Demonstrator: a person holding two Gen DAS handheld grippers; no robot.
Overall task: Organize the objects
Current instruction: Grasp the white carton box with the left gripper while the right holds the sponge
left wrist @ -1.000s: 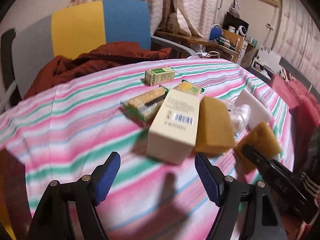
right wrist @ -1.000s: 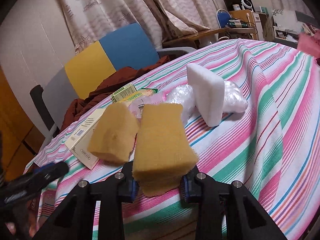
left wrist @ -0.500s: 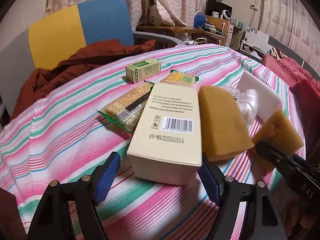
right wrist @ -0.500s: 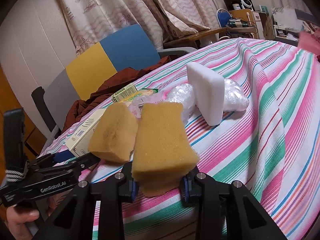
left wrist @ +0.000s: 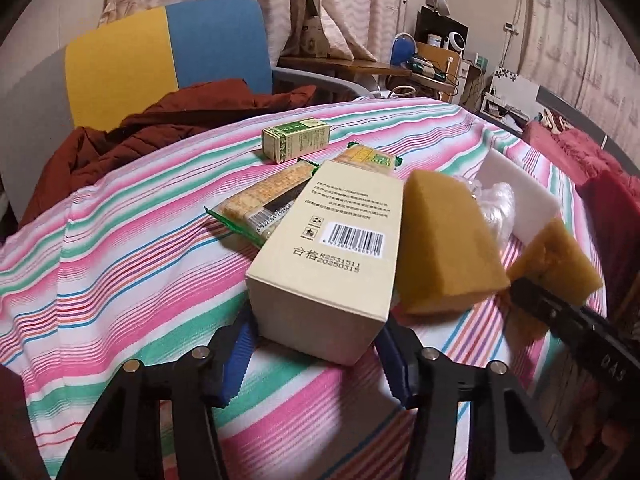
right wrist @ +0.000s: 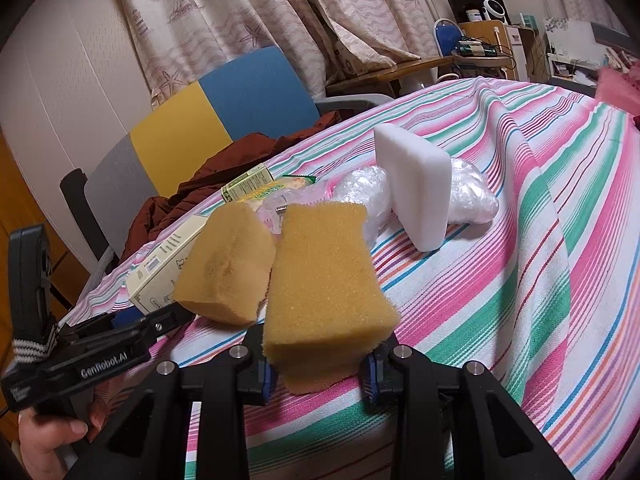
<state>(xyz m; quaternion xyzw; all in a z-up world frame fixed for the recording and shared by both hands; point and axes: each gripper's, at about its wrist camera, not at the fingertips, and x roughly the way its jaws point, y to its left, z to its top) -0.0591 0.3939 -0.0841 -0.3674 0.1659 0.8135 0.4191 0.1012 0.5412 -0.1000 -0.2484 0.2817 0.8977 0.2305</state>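
Right now the left gripper (left wrist: 316,354) is closing its jaws around the near end of the cream carton (left wrist: 334,252), blue pads at its flanks; whether they press yet is unclear. The carton lies flat on the striped cloth (left wrist: 120,264), long axis running away from the camera, barcode up. Next: a firm squeeze, then a lift. Beside it, the right gripper (right wrist: 318,372) clamps a yellow sponge (right wrist: 326,284).

- cream box (left wrist: 332,256): near end sits between the left gripper (left wrist: 316,356) pads as they close; box bottom edge hides pad contact, can't tell if touching
- cracker packet (left wrist: 264,204): far side tucked under the box
- sponge (right wrist: 324,284) base buried between right gripper (right wrist: 318,372) pads
- desk clutter beyond: too small to identify
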